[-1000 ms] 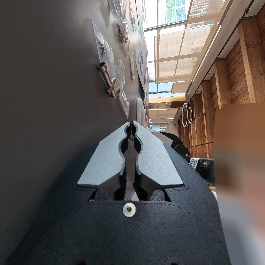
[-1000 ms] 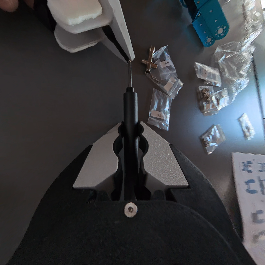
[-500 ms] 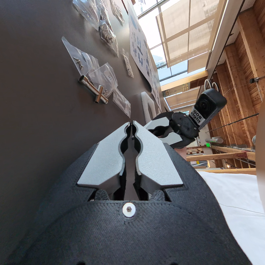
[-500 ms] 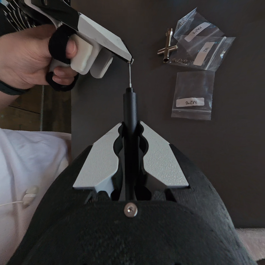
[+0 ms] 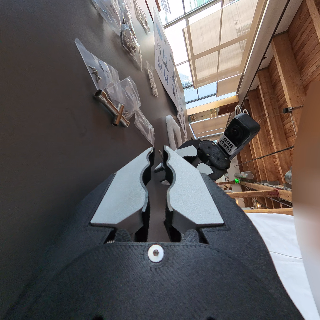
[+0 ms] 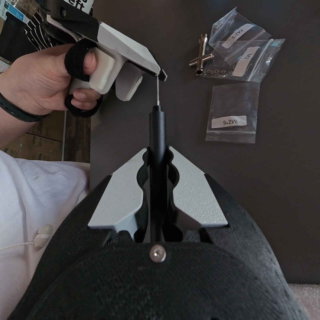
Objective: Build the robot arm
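Note:
My right gripper is shut on a black screwdriver that points forward along its fingers. The thin bit ends at the tips of my left gripper, which a hand holds above the dark table. In the left wrist view my left gripper is open by a narrow gap. A small screw sits on the bit tip between its fingertips. Whether a finger touches the screw I cannot tell. The right gripper's camera shows just behind.
A cross-shaped metal socket wrench and several clear bags of screws lie on the table to the right. A printed sheet and a white foam piece lie farther off. The table edge runs at the left, beside a person's white shirt. My hands' fingertips stand some 7 centimetres from each other. It is some 4 centimetres from my left tips to the cross-shaped metal socket wrench.
My left gripper's jaws were shut and now stand a little apart, with the screw and bit tip showing between them. The right gripper keeps its hold on the screwdriver.

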Action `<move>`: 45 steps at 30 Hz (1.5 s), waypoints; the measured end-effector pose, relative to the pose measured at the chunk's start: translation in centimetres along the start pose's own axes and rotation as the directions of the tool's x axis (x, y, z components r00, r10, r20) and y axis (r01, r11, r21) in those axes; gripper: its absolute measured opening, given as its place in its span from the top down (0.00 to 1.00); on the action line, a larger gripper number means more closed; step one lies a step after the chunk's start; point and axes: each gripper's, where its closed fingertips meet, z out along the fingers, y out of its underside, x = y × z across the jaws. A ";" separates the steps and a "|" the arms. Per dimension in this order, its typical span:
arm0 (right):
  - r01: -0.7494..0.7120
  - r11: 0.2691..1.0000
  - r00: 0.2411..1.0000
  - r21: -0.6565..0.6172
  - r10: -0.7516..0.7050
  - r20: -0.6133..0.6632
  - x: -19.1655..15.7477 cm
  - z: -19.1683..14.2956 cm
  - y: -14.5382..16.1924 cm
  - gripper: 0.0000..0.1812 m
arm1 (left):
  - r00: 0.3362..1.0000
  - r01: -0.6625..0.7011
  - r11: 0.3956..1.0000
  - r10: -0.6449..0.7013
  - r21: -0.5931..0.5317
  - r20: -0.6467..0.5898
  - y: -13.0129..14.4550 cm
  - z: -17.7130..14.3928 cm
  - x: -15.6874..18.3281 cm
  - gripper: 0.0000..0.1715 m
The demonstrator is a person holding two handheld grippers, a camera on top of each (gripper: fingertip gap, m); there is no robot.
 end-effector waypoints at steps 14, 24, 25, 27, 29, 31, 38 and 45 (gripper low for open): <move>-0.015 1.000 1.000 0.017 0.015 0.022 -0.1 -0.3 -0.1 0.90 | 0.977 -0.195 0.980 0.189 0.050 0.101 -4.2 -3.4 0.4 0.92; 0.004 1.000 0.999 0.024 -0.005 0.039 -0.7 -0.5 -0.1 0.90 | -0.262 -0.447 0.379 0.811 -0.811 0.523 -17.0 -16.4 -1.1 0.91; 0.003 1.000 0.999 0.023 -0.004 0.039 -0.7 -0.5 0.0 0.90 | -0.386 -0.372 0.323 0.799 -0.870 0.462 -18.0 -17.3 -0.8 0.89; 0.002 1.000 0.999 0.020 -0.003 0.034 -0.7 -0.4 0.1 0.90 | -0.553 -0.248 0.238 0.761 -0.939 0.339 -19.2 -18.4 -0.1 0.89; 0.003 1.000 1.000 0.019 -0.004 0.024 -0.6 -0.4 0.0 0.90 | -0.605 -0.206 0.195 0.745 -0.959 0.281 -19.3 -18.3 0.4 0.89; 0.003 0.999 1.000 0.033 -0.004 0.019 -0.7 -0.3 -0.4 0.90 | -0.584 -0.233 0.195 0.755 -0.953 0.298 -18.9 -18.0 0.4 0.89; -0.154 0.977 0.984 0.146 0.138 0.116 -1.9 0.2 -3.1 0.91 | 0.305 -0.599 0.650 0.725 -0.468 0.618 -12.7 -15.8 0.5 0.83; -0.318 0.926 0.927 0.201 0.259 0.272 -3.3 2.5 -6.4 0.91 | 0.846 -0.492 0.862 0.507 -0.120 0.168 -2.9 -12.0 0.7 0.80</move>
